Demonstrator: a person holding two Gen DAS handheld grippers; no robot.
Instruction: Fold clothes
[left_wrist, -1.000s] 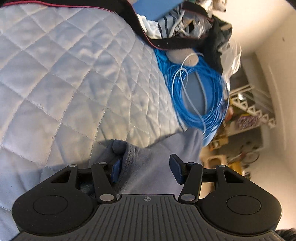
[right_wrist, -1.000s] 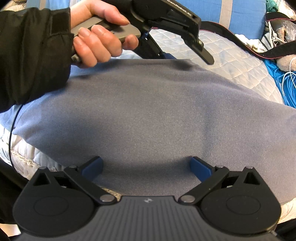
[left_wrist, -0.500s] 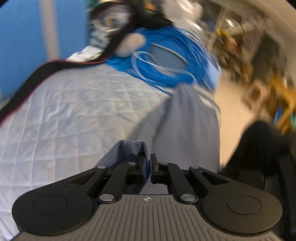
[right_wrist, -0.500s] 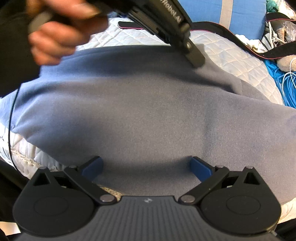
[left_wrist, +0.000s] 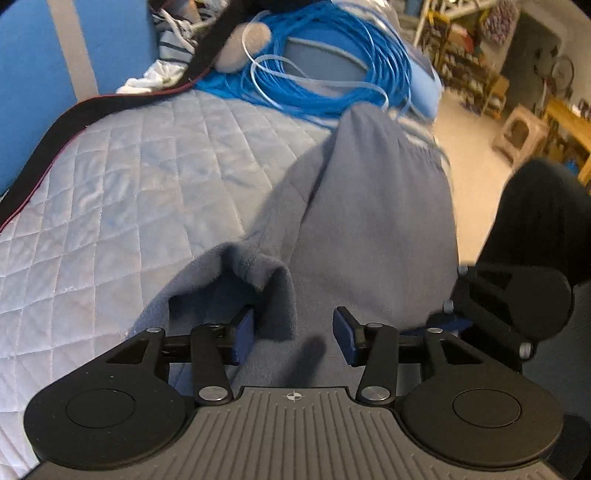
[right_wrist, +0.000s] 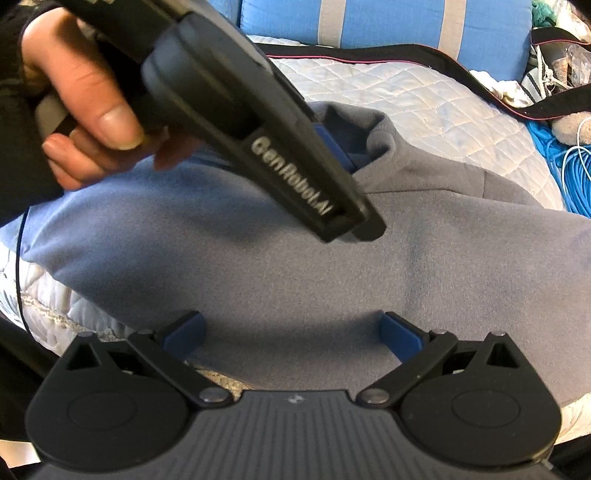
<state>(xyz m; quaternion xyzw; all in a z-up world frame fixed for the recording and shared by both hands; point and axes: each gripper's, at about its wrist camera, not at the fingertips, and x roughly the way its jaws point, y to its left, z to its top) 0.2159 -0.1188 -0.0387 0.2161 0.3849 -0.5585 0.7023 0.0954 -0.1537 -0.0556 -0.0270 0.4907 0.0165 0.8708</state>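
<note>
Garment: a grey-blue fleece garment (right_wrist: 332, 266) is spread over the near part of the quilted bed cover (left_wrist: 122, 206); in the right wrist view it fills the middle from nine to three o'clock; a bluer part of it is seen at nine o'clock.

Folded edge: a bunched flap of the cloth (left_wrist: 258, 273) is seen raised at the centre of the left wrist view, just above the fingers; the same rumpled edge is seen at twelve o'clock in the right wrist view.

Left gripper (left_wrist: 293, 334): the jaws are parted and are opening; the flap hangs between them, nearer the nine o'clock pad; the three o'clock pad is seen clear of the cloth; no pinch is shown.

Left hand (right_wrist: 85, 107): the handle is gripped at ten o'clock in the right wrist view; a black sleeve is worn.

Right gripper (right_wrist: 291, 338): the jaws are spread wide over the near edge of the garment; the cloth is seen between the pads but is not squeezed; whether the tips rest on it cannot be told.

Surroundings: a coil of blue cable (left_wrist: 332, 77) is laid at twelve o'clock beyond the garment; a black strap (left_wrist: 55, 129) is run along the bed's far edge; a blue cushion (right_wrist: 388, 22) is seen at twelve o'clock in the right wrist view.
</note>
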